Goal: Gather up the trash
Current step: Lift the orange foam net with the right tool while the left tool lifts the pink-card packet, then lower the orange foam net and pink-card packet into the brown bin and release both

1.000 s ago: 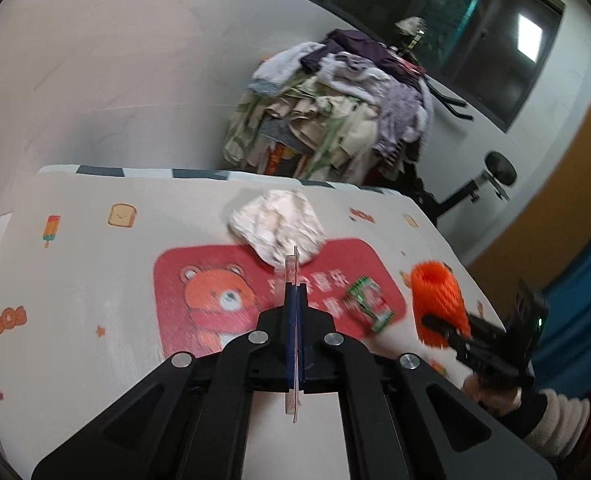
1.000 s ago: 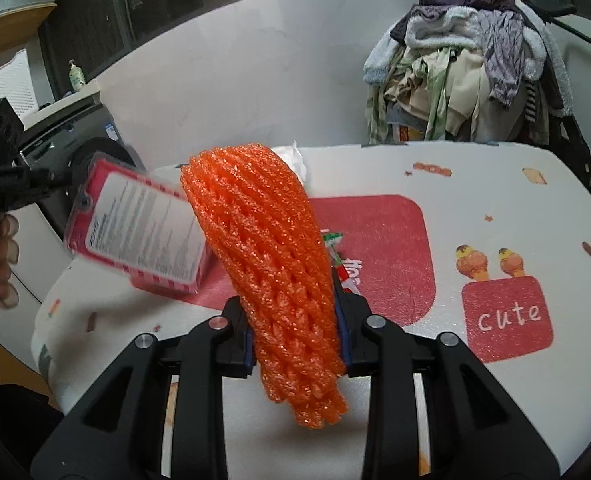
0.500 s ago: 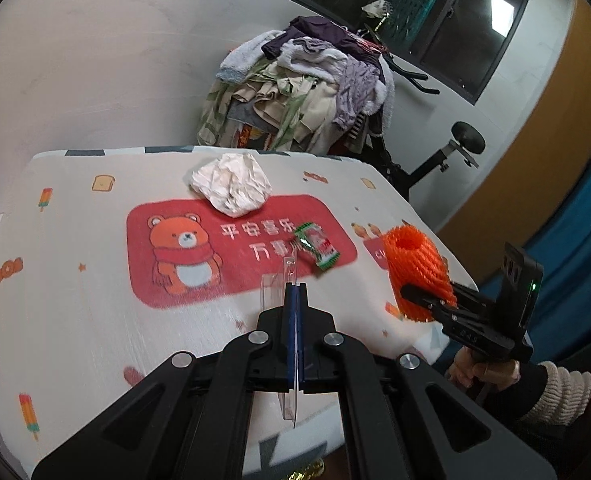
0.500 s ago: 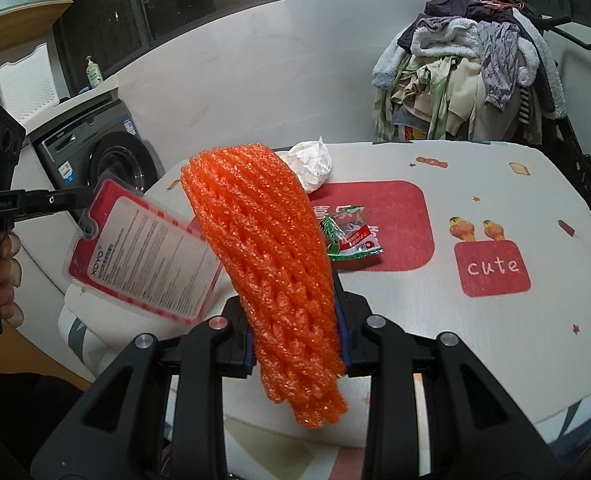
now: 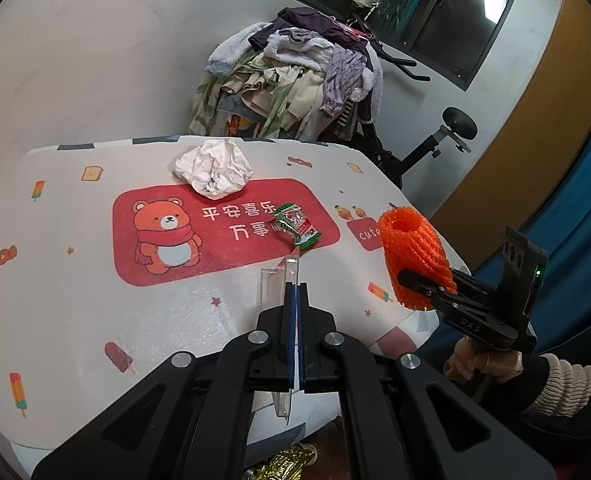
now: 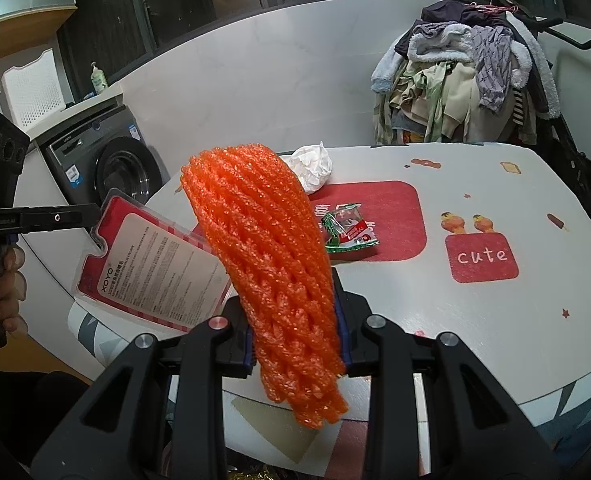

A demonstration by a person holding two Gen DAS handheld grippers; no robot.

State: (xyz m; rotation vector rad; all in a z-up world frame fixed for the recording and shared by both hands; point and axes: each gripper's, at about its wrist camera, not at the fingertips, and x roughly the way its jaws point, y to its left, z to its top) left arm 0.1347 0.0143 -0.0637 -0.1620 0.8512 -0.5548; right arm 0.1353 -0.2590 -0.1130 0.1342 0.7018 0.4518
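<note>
Two items held off table | my left gripper (image 5: 294,292) pinches flat clear-plastic blister card (image 6: 151,260) | my right gripper (image 6: 295,320) clamps orange foam net sleeve (image 6: 263,248) | crumpled white paper (image 5: 213,170) and green-red snack wrapper (image 5: 295,226) lie on patterned tablecloth (image 5: 75,280)

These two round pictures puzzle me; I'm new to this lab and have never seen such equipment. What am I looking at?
No robot: a person holds a handheld gripper in each hand, each carrying a fisheye camera looking along its jaws.

The left gripper, seen in its own view, is shut on a flat plastic package, which the other view shows face-on. The right gripper is shut on an orange foam net.

On the table, a crumpled tissue and a snack wrapper wait to be collected. Behind stands a heap of clothes.
</note>
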